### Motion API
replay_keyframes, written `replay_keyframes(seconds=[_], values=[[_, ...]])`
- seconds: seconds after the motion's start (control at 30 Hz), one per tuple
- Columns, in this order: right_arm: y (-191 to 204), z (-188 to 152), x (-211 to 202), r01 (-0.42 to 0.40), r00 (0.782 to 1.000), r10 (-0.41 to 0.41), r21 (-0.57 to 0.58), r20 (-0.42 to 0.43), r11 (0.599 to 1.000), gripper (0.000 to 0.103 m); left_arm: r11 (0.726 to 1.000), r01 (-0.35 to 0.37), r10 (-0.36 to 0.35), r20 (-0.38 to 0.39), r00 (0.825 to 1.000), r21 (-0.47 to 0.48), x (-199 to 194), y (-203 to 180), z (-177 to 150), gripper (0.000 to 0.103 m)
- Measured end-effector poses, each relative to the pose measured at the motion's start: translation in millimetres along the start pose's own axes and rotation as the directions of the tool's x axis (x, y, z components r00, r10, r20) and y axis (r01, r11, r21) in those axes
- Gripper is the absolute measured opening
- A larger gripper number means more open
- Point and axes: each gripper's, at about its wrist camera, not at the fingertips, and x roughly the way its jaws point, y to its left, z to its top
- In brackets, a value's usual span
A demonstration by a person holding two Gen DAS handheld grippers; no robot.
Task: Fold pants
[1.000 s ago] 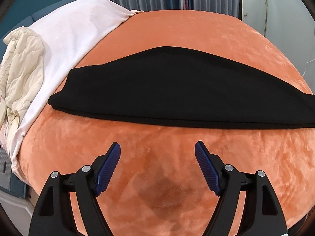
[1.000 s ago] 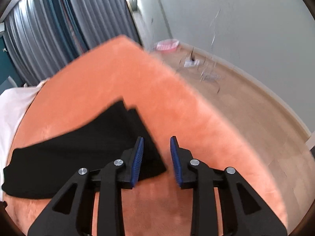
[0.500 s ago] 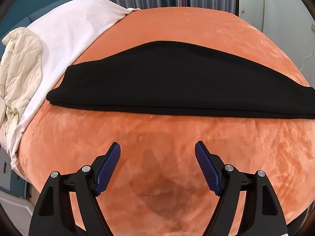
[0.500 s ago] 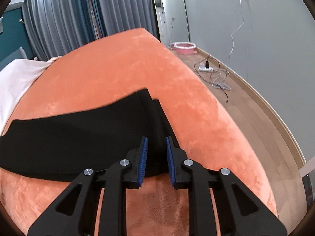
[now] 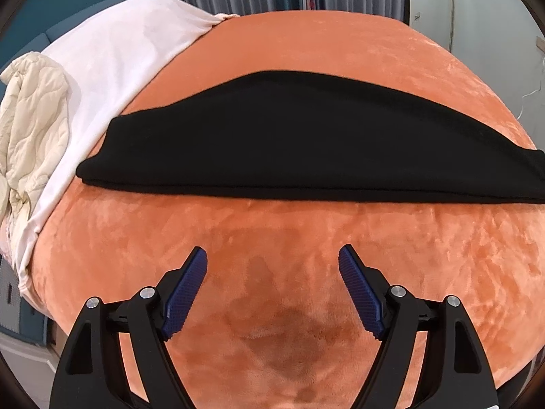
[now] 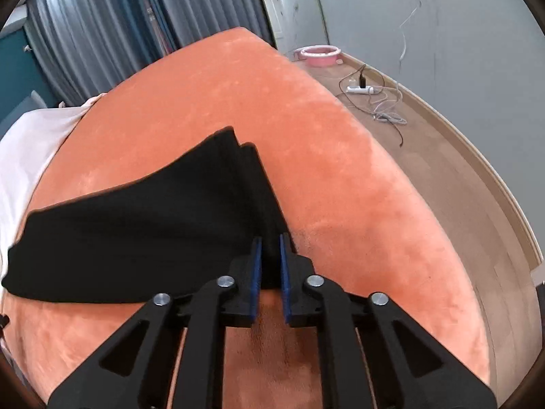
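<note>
Black pants [image 5: 306, 136], folded lengthwise into a long band, lie flat across the orange plush bed cover [image 5: 272, 323]. In the left wrist view my left gripper [image 5: 272, 252] hangs open over bare orange cover, short of the band's near edge, with nothing between its blue pads. In the right wrist view the pants [image 6: 136, 231] run off to the left. Their right end shows stepped layers. My right gripper [image 6: 269, 243] has its jaws drawn narrow on the near right corner of the pants, and black cloth fills the gap between the pads.
A white sheet [image 5: 112, 54] and a cream quilt [image 5: 30, 119] cover the bed's left end. The bed's right edge drops to a wooden floor [image 6: 460, 187] with a power strip and cables [image 6: 361, 89] and a pink basin [image 6: 320, 55]. Grey curtains hang behind.
My right gripper moved in over the pants' right corner and its jaws narrowed onto the cloth. The left gripper stayed open and nearly still.
</note>
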Motion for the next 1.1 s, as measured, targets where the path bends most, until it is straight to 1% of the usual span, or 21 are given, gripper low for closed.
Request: replay_keyframes(seconds=[0.03,0.07,0.1,0.13,0.17,0.2,0.23,0.3,0.33,0.37,0.4,0.47,0.53,0.6,0.7,0.8,0.87,0.93,0.97,1.0,1.1], values=[[0.7,1.9,-11.1,-0.012,1.000,0.012,0.007,0.025,1.000,0.027,1.000,0.004,-0.004,-0.004,1.000,-0.003,0.5,-0.3,-0.8,0.077],[0.0,2.4,-19.5,-0.012,0.999,0.011,0.025,0.050,1.000,0.042,1.000,0.009,-0.009,-0.007,1.000,-0.006,0.3,-0.8,-1.8,0.077],[-1.3,1.9,-27.1,-0.001,0.997,-0.002,0.042,0.080,0.999,0.051,1.000,0.013,-0.013,-0.007,1.000,-0.006,-0.7,-1.6,-2.8,0.077],[-3.0,0.7,-33.5,0.014,0.995,-0.019,0.052,0.102,0.999,0.054,1.000,0.015,-0.015,-0.006,1.000,-0.003,-1.5,-1.9,-4.6,0.077],[-4.4,-0.4,-34.1,0.024,0.995,-0.029,0.059,0.095,0.998,0.055,1.000,0.015,-0.015,-0.006,1.000,0.000,-1.4,-2.2,-5.8,0.077],[-6.3,-1.0,-30.2,0.025,0.997,-0.030,0.071,0.073,0.997,0.055,1.000,0.017,-0.017,-0.008,1.000,0.002,-1.0,-1.8,-7.0,0.077],[-9.4,-2.7,-19.9,0.004,1.000,-0.007,0.097,0.026,0.995,0.055,1.000,0.021,-0.020,-0.011,1.000,0.002,-0.9,-1.5,-8.5,0.077],[-9.8,-4.7,-7.0,-0.015,1.000,0.017,0.118,-0.013,0.993,0.053,0.999,0.032,-0.032,-0.012,0.999,-0.002,-2.0,-0.2,-11.4,0.077],[-7.5,-7.5,-4.8,-0.005,1.000,0.006,0.122,-0.007,0.993,0.050,0.999,0.035,-0.035,-0.012,0.999,-0.003,-3.0,0.4,-12.3,0.077],[-4.2,-6.8,-4.7,-0.007,1.000,0.007,0.116,-0.005,0.993,0.030,0.999,0.040,-0.040,-0.011,0.999,-0.005,-4.3,1.5,-13.1,0.077],[-1.2,-4.3,-2.9,-0.042,0.999,0.045,0.130,-0.017,0.991,0.024,0.999,0.047,-0.048,-0.007,0.999,-0.007,-6.1,3.8,-14.4,0.077],[4.6,-2.6,-3.5,-0.035,0.999,0.040,0.164,-0.028,0.986,0.019,0.998,0.057,-0.057,0.001,0.998,-0.011,-8.3,9.4,-15.9,0.077],[17.8,2.6,-11.8,-0.022,1.000,0.025,0.164,-0.011,0.986,0.018,0.998,0.058,-0.058,0.011,0.998,-0.017,-9.4,18.4,-17.1,0.077],[38.4,8.6,-25.6,-0.060,0.998,0.056,0.162,0.029,0.985,0.017,0.997,0.067,-0.066,0.022,0.998,-0.030,-11.4,29.3,-18.5,0.077],[92.9,23.0,-55.8,-0.128,0.989,0.120,0.092,0.088,0.988,0.017,0.994,0.092,-0.090,0.038,0.995,-0.058,-14.0,50.3,-18.9,0.077],[167.7,38.5,-77.0,-0.217,0.970,0.217,-0.007,0.109,0.976,0.017,0.989,0.114,-0.109,0.059,0.992,-0.090,-16.2,72.6,-17.8,0.077],[225.6,42.7,-84.7,-0.270,0.956,0.278,-0.084,0.099,0.959,0.017,0.986,0.126,-0.119,0.070,0.990,-0.108,-17.3,90.8,-16.8,0.077],[276.3,41.5,-82.8,-0.301,0.947,0.313,-0.142,0.078,0.943,0.017,0.986,0.125,-0.116,0.082,0.990,-0.113,-18.9,106.4,-16.6,0.077],[294.2,40.1,-81.8,-0.312,0.943,0.326,-0.160,0.066,0.936,0.017,0.987,0.119,-0.110,0.087,0.990,-0.111,-19.1,114.4,-16.8,0.078],[323.1,36.3,-76.4,-0.327,0.939,0.341,-0.187,0.045,0.926,0.017,0.988,0.111,-0.101,0.092,0.991,-0.110,-19.2,122.1,-17.2,0.079],[380.6,24.9,-58.5,-0.343,0.936,0.352,-0.248,-0.007,0.906,0.017,0.993,0.064,-0.053,0.107,0.993,-0.102,-18.4,148.6,-18.1,0.080]])
